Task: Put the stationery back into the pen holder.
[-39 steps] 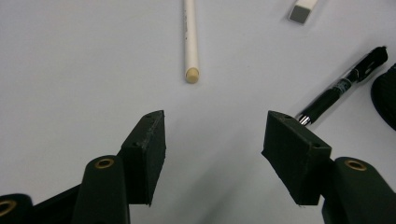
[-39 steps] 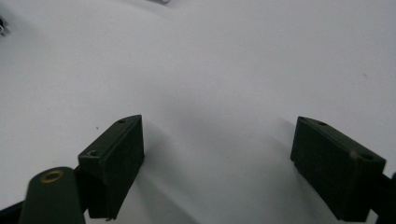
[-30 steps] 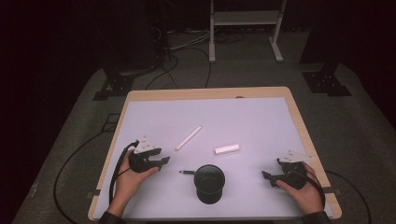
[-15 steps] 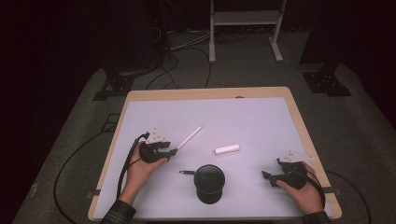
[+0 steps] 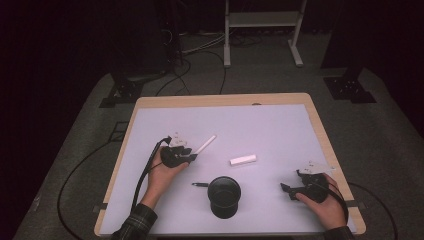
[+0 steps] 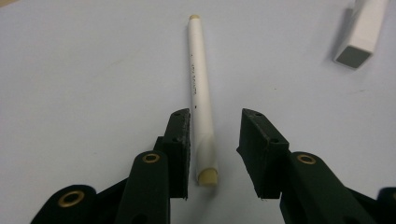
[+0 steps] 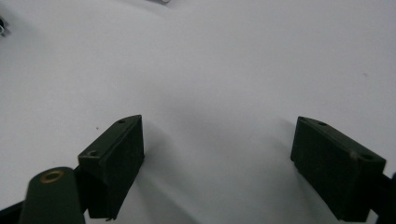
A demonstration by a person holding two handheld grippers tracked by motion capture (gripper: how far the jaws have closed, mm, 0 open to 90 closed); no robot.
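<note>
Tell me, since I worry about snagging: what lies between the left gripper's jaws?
In the left gripper view, the white pen's near end lies between the left gripper's closing jaws, on bare table.

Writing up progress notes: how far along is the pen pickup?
Done: left gripper straddles the white pen. In hand: its jaws have just been closing, gaps on both sides. Left: grip and lift; right gripper rests open.

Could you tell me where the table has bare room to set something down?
The far half of the table beyond the pen and block is bare. So is the near-left corner. It is crowded around the pen, block and pan.
</note>
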